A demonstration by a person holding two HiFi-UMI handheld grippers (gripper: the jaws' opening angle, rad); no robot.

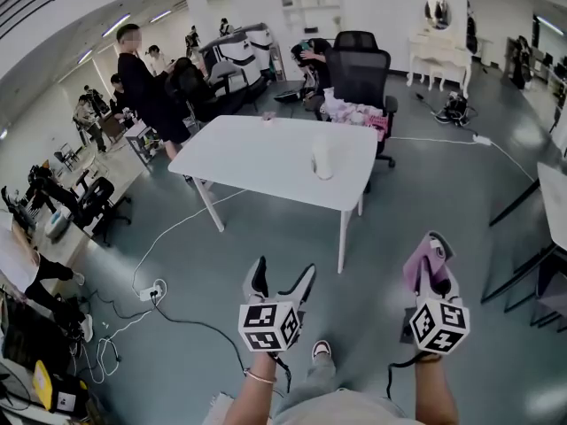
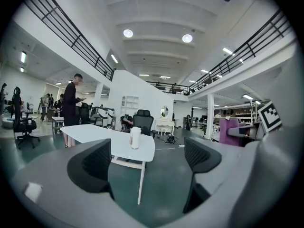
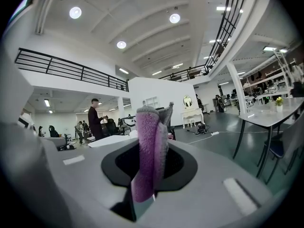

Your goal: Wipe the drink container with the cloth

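Observation:
A white drink container (image 1: 323, 158) stands upright near the right front edge of a white table (image 1: 257, 162), some way ahead of both grippers. The left gripper view shows the same container (image 2: 135, 137) on the table (image 2: 95, 133) beyond the wide-apart jaws. My left gripper (image 1: 282, 283) is open and empty, held over the floor. My right gripper (image 1: 431, 253) is shut on a folded purple cloth (image 1: 420, 264), which fills the middle of the right gripper view as a vertical purple cloth (image 3: 149, 153).
A black office chair (image 1: 361, 73) stands behind the table, with pink items (image 1: 354, 113) beside it. A person in black (image 1: 146, 82) stands at the table's far left. Cables and a power strip (image 1: 149, 292) lie on the floor. Another table's edge (image 1: 551, 197) is at the right.

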